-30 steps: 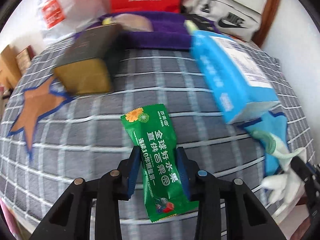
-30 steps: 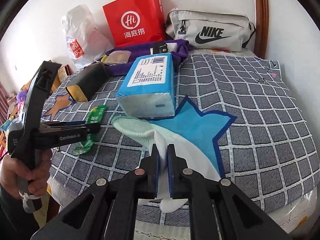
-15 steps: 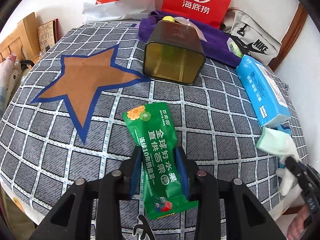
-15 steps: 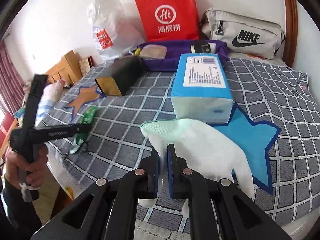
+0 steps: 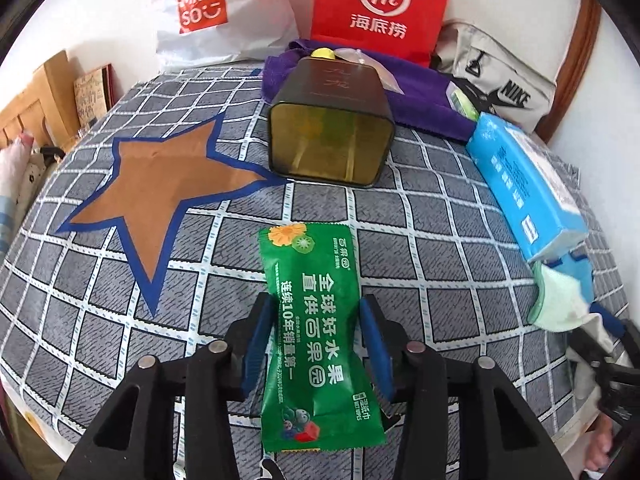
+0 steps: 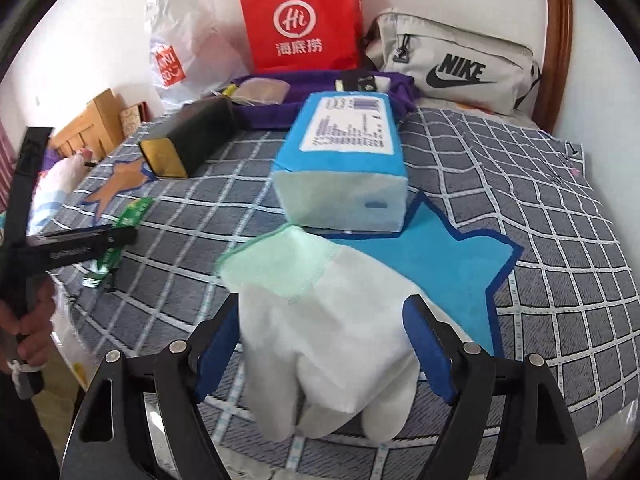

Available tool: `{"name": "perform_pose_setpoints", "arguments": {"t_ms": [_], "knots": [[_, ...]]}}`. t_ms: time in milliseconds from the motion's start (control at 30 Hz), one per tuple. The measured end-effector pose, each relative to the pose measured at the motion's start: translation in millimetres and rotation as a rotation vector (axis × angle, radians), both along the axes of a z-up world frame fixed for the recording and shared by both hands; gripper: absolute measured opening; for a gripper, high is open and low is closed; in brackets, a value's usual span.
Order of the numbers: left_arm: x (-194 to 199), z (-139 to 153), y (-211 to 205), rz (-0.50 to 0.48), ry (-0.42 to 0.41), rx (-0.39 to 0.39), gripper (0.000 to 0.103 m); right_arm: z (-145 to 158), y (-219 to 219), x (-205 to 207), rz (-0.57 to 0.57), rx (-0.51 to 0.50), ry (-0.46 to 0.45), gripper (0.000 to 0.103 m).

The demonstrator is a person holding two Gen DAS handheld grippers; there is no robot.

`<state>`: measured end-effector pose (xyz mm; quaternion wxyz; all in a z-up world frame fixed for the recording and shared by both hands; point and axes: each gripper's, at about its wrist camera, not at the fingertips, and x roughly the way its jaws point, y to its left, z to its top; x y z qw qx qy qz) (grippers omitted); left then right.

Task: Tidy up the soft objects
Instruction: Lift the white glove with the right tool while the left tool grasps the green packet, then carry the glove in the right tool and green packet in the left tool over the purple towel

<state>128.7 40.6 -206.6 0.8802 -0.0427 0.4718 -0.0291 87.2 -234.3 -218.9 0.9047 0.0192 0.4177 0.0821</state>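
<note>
Looking at where things sit rn: both grippers are spread wide w/ nothing clamped. The left gripper (image 5: 316,340) has its fingers (image 5: 258,340) either side of the green wet-wipes packet (image 5: 316,320), which lies flat on the checked bedspread (image 5: 440,280), near the front edge, a bit in front of the open mouth of the dark tin box (image 5: 328,132) lying on its side. Can't tell if the pads touch the packet or just flank it. The right gripper (image 6: 326,348) is open too, fingers (image 6: 216,348) apart around a white glove w/ a green cuff (image 6: 320,320); the glove's cuff end lies partly on the blue star patch (image 6: 452,272), just in front of the blue tissue pack (image 6: 344,168). Progress-wise, imo early to mid: the wipes, glove and tissues are all spread over the bed, not gathered anywhere obvious. The purple cloth tray (image 6: 280,108) at the back by the red Haidilao bag (image 6: 300,20) already has a few small bits in it, so prob that's the drop spot, but that's a guess. Still left: grab each soft thing and move it over.
</note>
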Motion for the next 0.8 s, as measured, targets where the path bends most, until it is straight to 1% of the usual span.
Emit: {"name": "perform_pose_setpoints", "arguments": {"t_ms": [67,133,200,233,267,300,333,367,433,533,800], "knots": [[1.2,0.1,5.6,0.003,0.002,-0.034,0.039,-8.9,-3.3,7.6,-0.023,-0.006,0.023,0.080],[1.8,0.0,9.4,0.003,0.005,-0.060,0.037,-16.8,-6.8,15.3,-0.044,0.009,0.050,0.080],[3.2,0.5,14.1,0.004,0.017,-0.082,0.034,-17.2,-7.6,16.1,-0.048,0.012,0.040,0.079],[3.9,0.7,15.9,0.006,0.023,-0.094,0.034,-16.3,-6.9,16.6,-0.049,0.006,0.040,0.068],[4.9,1.1,17.9,0.008,0.029,-0.107,0.033,-15.1,-6.5,16.9,-0.053,0.005,0.039,0.053],[5.9,1.5,19.7,0.010,0.035,-0.120,0.032,-13.0,-6.6,16.8,-0.053,0.014,0.040,0.045],[6.6,1.7,20.9,0.012,0.040,-0.129,0.032,-11.1,-7.4,16.9,-0.045,0.035,0.047,0.029],[7.1,1.9,22.2,0.015,0.044,-0.139,0.031,-9.6,-7.8,17.2,-0.036,0.059,0.055,0.020],[7.7,2.7,24.6,0.017,0.051,-0.156,0.030,-5.3,-8.2,18.3,-0.030,0.089,0.062,0.020],[6.4,7.1,26.5,0.018,0.052,-0.173,0.029,6.4,-3.2,15.4,-0.020,0.058,0.039,0.019],[3.3,28.1,25.0,0.012,0.027,-0.158,0.029,43.6,5.2,5.3,0.020,0.057,-0.036,0.019]]}}
